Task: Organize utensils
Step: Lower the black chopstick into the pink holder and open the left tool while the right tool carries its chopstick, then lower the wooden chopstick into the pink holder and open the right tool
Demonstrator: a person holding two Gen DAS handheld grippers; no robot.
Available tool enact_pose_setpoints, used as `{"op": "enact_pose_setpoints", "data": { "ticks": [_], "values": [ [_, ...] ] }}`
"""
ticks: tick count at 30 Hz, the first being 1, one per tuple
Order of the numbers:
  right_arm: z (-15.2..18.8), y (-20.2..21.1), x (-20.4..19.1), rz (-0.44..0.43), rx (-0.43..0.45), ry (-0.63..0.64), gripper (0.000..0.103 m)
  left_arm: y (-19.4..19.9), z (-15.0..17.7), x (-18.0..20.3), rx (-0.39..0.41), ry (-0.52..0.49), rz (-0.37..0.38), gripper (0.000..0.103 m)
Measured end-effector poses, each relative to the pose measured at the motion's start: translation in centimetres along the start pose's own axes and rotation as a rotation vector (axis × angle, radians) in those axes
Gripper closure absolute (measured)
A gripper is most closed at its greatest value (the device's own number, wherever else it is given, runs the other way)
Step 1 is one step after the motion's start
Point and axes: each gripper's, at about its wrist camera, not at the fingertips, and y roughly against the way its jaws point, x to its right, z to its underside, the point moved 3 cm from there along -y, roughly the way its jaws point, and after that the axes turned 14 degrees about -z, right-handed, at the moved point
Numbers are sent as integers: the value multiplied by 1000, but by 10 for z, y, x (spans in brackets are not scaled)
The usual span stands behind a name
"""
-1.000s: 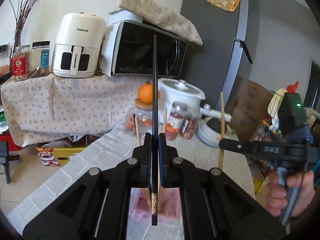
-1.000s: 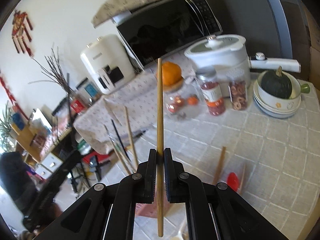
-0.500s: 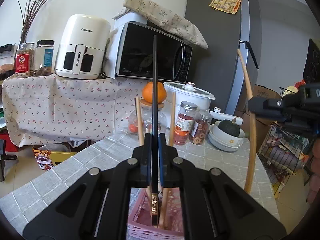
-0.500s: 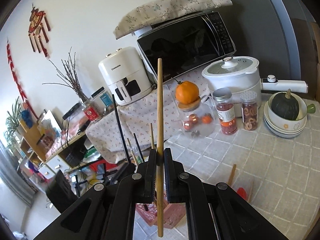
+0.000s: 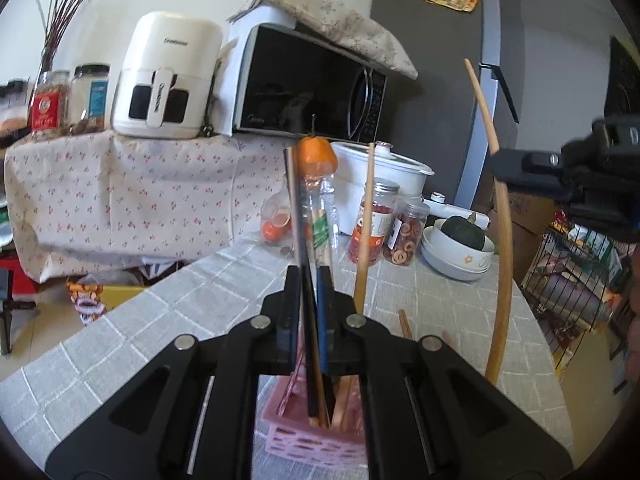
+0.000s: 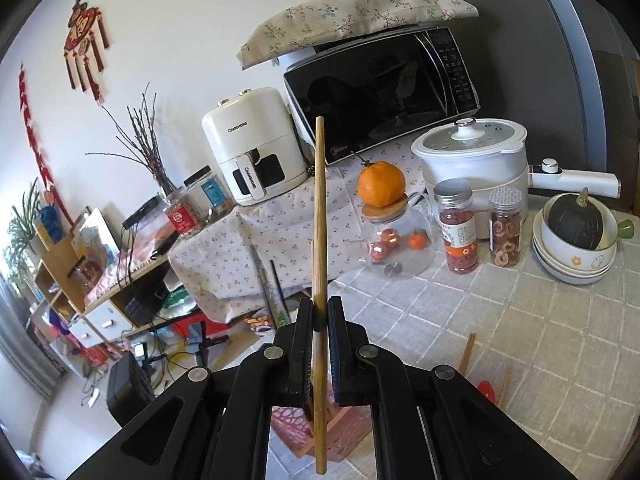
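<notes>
Your left gripper (image 5: 309,300) has its jaws parted a little, and a dark chopstick (image 5: 298,216) stands in the gap, leaning left at the top; you cannot tell whether the pads touch it. Its lower end sits in the pink basket (image 5: 316,446) on the table (image 5: 192,300), beside a wooden chopstick (image 5: 366,224) and a wrapped utensil (image 5: 322,232) that also stand in the basket.

Your right gripper (image 6: 319,320) is clamped on a bamboo chopstick (image 6: 320,216), held upright, its lower end hanging in front of the basket (image 6: 344,444). In the left view that chopstick (image 5: 502,240) stands to the right of the basket. 2 more sticks (image 6: 466,354) lie on the table by a red object (image 6: 486,390).
</notes>
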Motion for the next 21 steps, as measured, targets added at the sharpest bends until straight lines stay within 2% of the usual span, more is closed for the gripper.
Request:
{"op": "enact_pose_setpoints", "data": {
  "ticks": [4,8,11,13,15,17,21],
  "values": [
    [0,-3,2,17,11,-5,96,5,-7,-5,-45,-11,-12,93],
    [-3,-4,0,33,54,4,96,13,-32,-13,-96,-18,-56,75],
    [-4,-7,-4,32,77,14,96,17,-54,-21,-216,-41,-113,71],
    [-5,-11,-7,33,94,29,96,20,-59,-31,-364,-71,-211,69],
    [-4,-16,-9,38,103,37,96,26,-53,-44,-516,-50,-255,69],
    [-1,-22,-11,50,107,47,96,35,-45,-53,-591,-25,-256,69],
    [7,-37,-16,74,99,89,96,35,-28,-73,-659,-18,-317,64]
  ]
}}
